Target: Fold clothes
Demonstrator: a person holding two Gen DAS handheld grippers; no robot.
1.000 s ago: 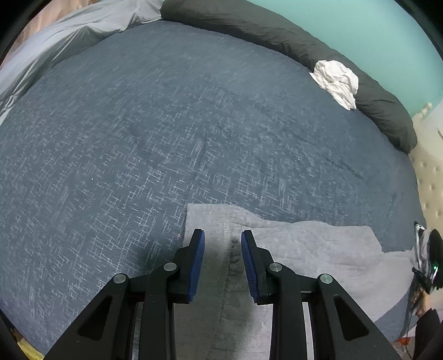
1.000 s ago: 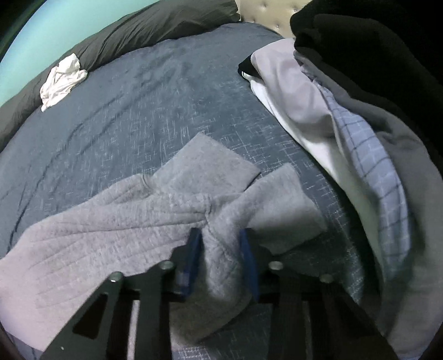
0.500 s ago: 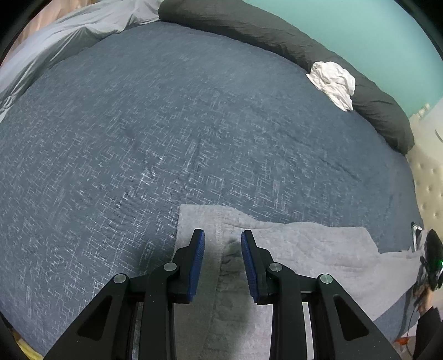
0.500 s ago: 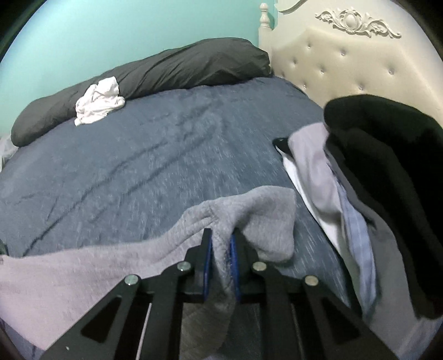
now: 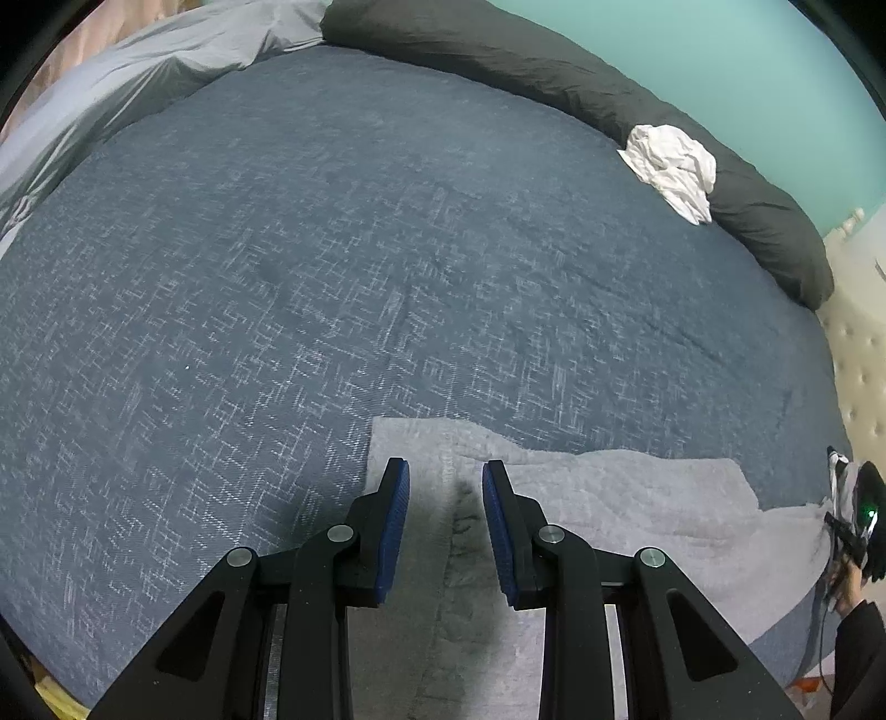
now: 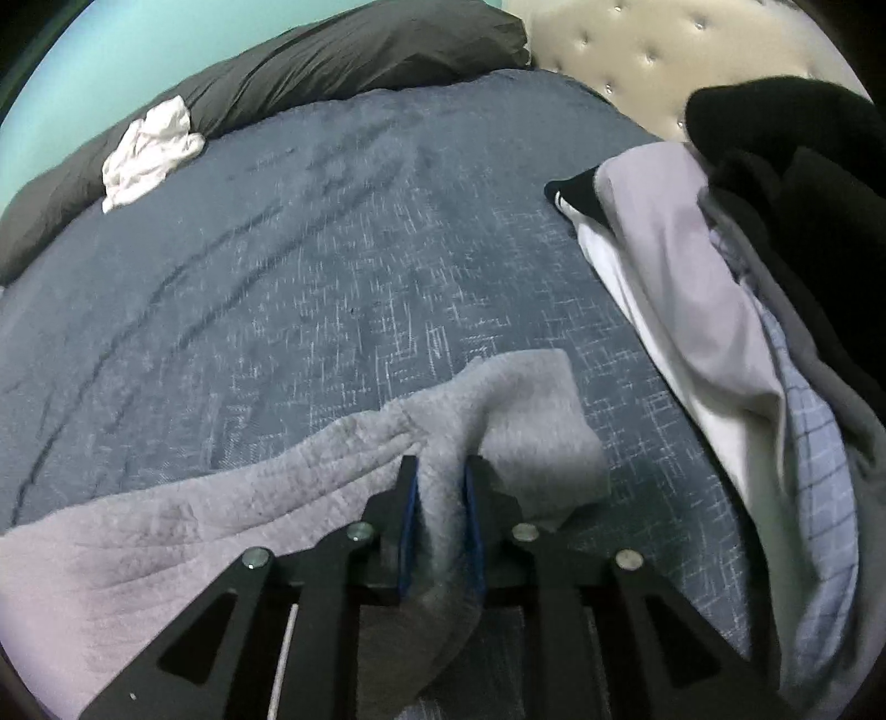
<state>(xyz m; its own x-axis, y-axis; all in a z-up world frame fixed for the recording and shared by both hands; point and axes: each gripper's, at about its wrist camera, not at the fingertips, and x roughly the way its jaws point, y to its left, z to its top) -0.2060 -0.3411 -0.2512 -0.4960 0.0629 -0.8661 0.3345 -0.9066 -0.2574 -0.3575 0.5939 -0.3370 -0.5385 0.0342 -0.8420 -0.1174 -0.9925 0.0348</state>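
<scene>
Grey and soft, one sweater (image 6: 183, 526) lies spread on my blue bed cover (image 5: 332, 288). It is the only piece I am working on. I have two grippers. My right gripper (image 6: 441, 476) is clamped on a bunched fold of the sweater, and the cloth fills the gap between its two blue pads (image 6: 408, 526). Its jaws have just eased apart a little, yet the fold is squeezed between them and hangs down behind. One sleeve end (image 6: 537, 421) flops out just past the tips.

My left gripper (image 5: 446, 471) is over the other side of the sweater. Its two pads stand apart with a dark crease of the cloth between them. I cannot tell if the pads press on it.

At the far edge of the bed I count one long dark pillow (image 6: 310, 66), and one crumpled white cloth (image 6: 149, 149) rests against it. On the right side sits one heap of other clothes (image 6: 747, 310): I can pick out a black piece, a pale one, a white one and a blue checked one. One padded cream headboard (image 6: 620, 50) stands behind the heap.
</scene>
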